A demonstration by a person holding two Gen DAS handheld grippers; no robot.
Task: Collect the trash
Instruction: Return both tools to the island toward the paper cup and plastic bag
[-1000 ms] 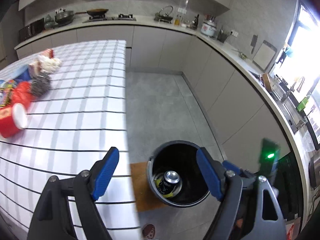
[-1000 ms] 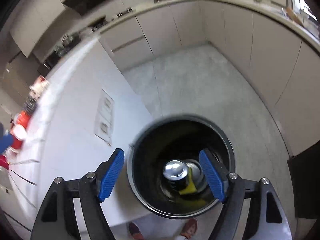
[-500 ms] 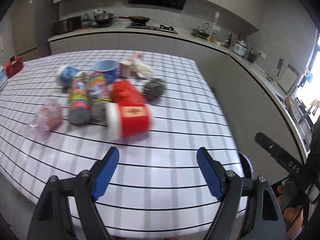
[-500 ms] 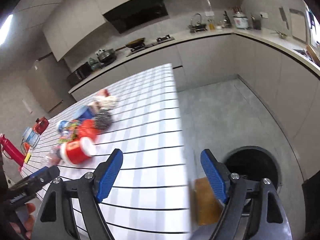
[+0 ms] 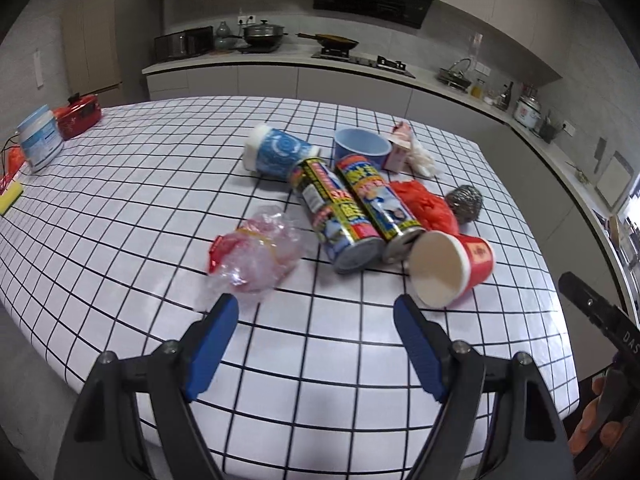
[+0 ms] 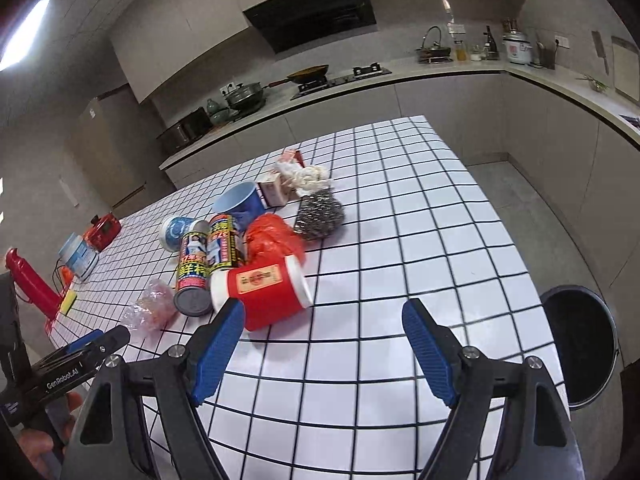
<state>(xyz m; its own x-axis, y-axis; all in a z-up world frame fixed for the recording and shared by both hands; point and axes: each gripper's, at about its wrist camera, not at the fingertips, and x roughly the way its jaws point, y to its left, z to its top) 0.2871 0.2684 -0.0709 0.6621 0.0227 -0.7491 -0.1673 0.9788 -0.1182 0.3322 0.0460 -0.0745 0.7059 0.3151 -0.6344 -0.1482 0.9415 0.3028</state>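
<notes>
A heap of trash lies on the checked table (image 5: 120, 208): a red paper cup (image 5: 452, 268) on its side, two printed cans (image 5: 340, 216), crumpled clear wrap (image 5: 256, 258), a red plastic bag (image 5: 424, 204), a steel scourer (image 5: 464, 200), two blue cups (image 5: 280, 152) and a small carton (image 5: 400, 148). My left gripper (image 5: 315, 308) hovers open over the near table edge, short of the cans, with nothing between its fingers. My right gripper (image 6: 324, 312) is open and empty too, its left finger just in front of the red cup (image 6: 264, 286). The dark bin (image 6: 580, 344) stands on the floor, right of the table.
A white tub (image 5: 40, 140), a red box (image 5: 80, 116) and a yellow sponge (image 5: 10, 196) sit at the table's far left, near a red bottle (image 6: 28, 284). Kitchen counters (image 6: 440, 76) with pots run along the back and right walls. Grey floor lies between table and counters.
Both grippers have swung from above the bin, where cans lie inside, back over the table. The trash heap now fills both views; the right jaws stand slightly wider.
</notes>
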